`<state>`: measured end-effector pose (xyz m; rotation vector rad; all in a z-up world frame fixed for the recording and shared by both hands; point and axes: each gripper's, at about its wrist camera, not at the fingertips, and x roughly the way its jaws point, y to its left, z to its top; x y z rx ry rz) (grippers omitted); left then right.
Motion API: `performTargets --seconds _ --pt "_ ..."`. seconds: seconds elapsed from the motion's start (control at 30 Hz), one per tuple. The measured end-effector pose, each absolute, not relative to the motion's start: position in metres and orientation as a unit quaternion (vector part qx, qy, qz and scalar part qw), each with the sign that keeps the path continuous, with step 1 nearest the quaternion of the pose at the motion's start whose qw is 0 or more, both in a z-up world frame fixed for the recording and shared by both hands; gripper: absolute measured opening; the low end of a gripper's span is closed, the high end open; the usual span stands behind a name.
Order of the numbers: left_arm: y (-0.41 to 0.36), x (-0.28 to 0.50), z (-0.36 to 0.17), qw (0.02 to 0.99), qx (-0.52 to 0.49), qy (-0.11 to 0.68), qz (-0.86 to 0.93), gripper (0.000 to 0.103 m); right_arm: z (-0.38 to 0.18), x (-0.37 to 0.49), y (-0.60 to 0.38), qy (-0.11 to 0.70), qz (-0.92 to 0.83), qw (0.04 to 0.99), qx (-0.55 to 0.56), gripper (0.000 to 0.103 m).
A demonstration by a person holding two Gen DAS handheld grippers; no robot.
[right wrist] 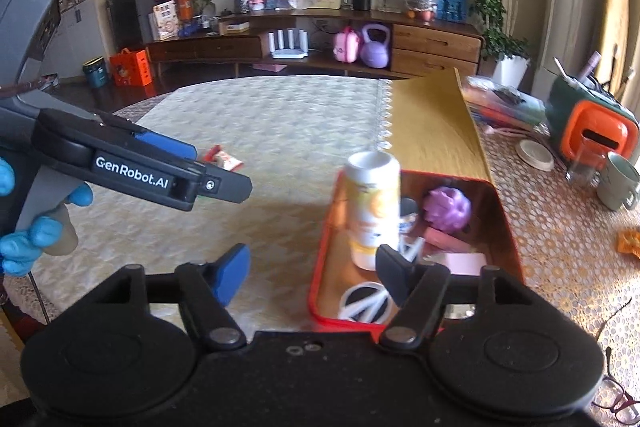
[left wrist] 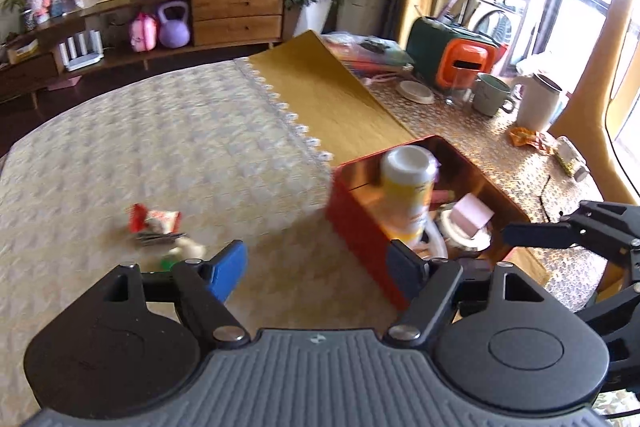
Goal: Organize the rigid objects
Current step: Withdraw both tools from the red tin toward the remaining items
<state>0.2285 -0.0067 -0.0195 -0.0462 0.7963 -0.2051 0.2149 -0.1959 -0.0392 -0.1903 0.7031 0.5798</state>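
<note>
Both tools were released and empty: the left tool [left wrist: 318, 263] and the right tool [right wrist: 314, 273], with matte blue and black pads. The smooth white-capped cylindrical bottle [right wrist: 374, 203] stood upright inside the glossy red rectangular tin [right wrist: 506, 227] on the woven-textured worktop [right wrist: 280, 131].

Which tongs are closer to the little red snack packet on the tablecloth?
Left. The left tongs hang open just beside the red snack packet; the right tongs, also open, sit over by the red box.
</note>
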Motion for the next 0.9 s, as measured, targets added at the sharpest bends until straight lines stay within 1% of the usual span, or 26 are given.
performTargets --seconds 0.3,0.37,0.53,0.7,0.9 --pt "0.058 0.206 -0.034 0.92 -0.048 0.386 -0.053 0.078 -0.037 0.21 -0.153 0.334 0.291 0.891 -0.104 0.088" --pt "0.071 0.203 -0.037 0.92 -0.052 0.385 -0.042 0.082 -0.039 0.212 -0.143 0.334 0.293 0.89 -0.107 0.092" --pt "0.098 0.198 -0.045 0.925 -0.038 0.377 -0.007 0.083 -0.05 0.214 -0.121 0.337 0.302 0.885 -0.113 0.101" --pt "0.122 0.207 -0.055 0.922 -0.056 0.382 0.017 0.083 -0.061 0.22 -0.098 0.335 0.317 0.879 -0.125 0.103" --pt "0.141 0.227 -0.066 0.918 -0.089 0.385 0.027 0.083 -0.07 0.236 -0.085 0.344 0.324 0.874 -0.112 0.102"
